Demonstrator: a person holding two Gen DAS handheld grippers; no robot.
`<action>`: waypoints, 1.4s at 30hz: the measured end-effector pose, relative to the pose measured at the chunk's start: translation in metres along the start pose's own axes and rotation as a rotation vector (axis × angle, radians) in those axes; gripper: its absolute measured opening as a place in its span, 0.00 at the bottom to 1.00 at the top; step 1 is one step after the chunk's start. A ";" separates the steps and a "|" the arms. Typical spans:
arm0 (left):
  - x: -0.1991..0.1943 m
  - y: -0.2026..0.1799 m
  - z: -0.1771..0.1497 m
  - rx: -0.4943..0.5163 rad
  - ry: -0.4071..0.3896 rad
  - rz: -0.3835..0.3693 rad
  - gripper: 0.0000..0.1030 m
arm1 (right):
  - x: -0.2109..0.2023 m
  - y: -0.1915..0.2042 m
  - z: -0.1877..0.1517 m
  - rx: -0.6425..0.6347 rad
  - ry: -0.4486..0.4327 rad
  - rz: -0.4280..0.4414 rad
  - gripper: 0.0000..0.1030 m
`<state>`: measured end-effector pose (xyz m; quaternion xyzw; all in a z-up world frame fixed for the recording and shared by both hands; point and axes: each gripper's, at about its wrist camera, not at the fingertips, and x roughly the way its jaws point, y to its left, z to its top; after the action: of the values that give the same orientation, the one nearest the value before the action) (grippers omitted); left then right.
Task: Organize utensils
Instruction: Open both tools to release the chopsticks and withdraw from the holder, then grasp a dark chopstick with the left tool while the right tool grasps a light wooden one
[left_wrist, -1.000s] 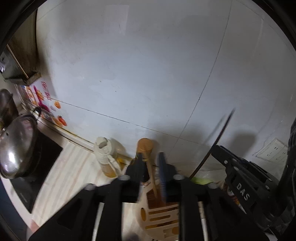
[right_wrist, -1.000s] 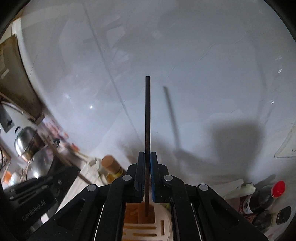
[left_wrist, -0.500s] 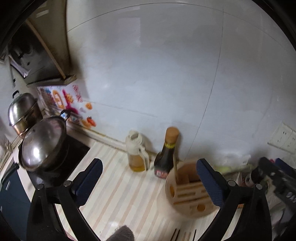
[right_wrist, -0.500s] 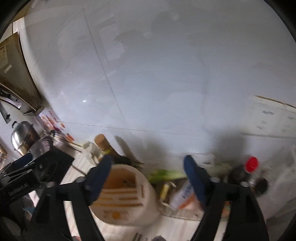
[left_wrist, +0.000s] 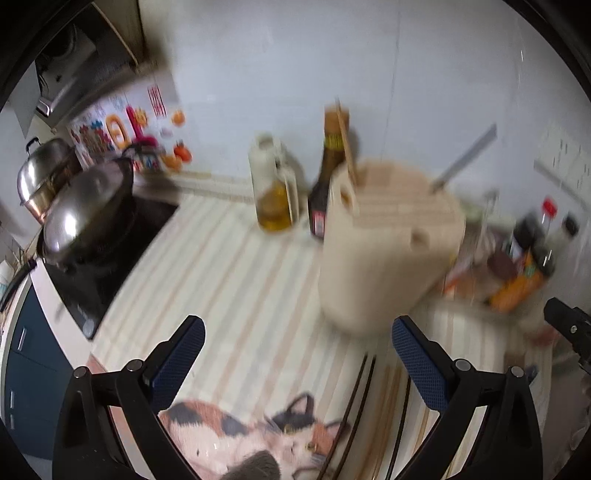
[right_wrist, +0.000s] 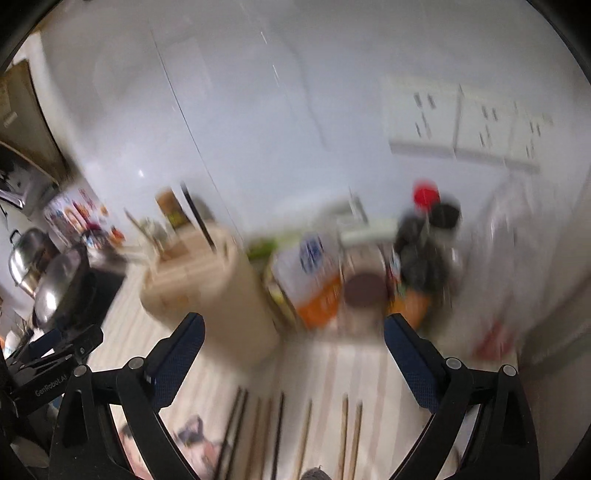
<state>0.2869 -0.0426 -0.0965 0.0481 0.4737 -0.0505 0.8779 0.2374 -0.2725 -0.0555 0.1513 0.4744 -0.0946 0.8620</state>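
We are holding our left gripper (left_wrist: 297, 363) wide open, with nothing between its blue pads. Our right gripper (right_wrist: 293, 356) is opening too, and nothing is sitting between its jaws either. Just under both claws, the loose chopsticks (right_wrist: 306, 432) are lying flat on the striped counter (left_wrist: 236, 280), beside a cat-picture mat (left_wrist: 255, 439). Their long sides are running away from us, toward the wall. Past them, the tan utensil holder (left_wrist: 384, 251) is standing upright, and a few sticks are already poking out of its top. The view is blurry, so we are only guessing, but the right claw looks nearer to most of the chopsticks, and the left is sitting near the dark pair
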 end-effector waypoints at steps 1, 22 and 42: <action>0.009 -0.003 -0.011 0.006 0.029 -0.001 1.00 | 0.007 -0.003 -0.008 0.007 0.029 0.001 0.93; 0.151 -0.052 -0.106 0.222 0.426 -0.100 0.30 | 0.172 -0.014 -0.138 0.018 0.561 -0.015 0.38; 0.125 0.006 -0.143 0.124 0.465 -0.051 0.04 | 0.160 -0.008 -0.182 -0.190 0.690 -0.065 0.07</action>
<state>0.2380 -0.0228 -0.2789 0.1003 0.6602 -0.0890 0.7390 0.1766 -0.2196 -0.2843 0.0782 0.7486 -0.0208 0.6580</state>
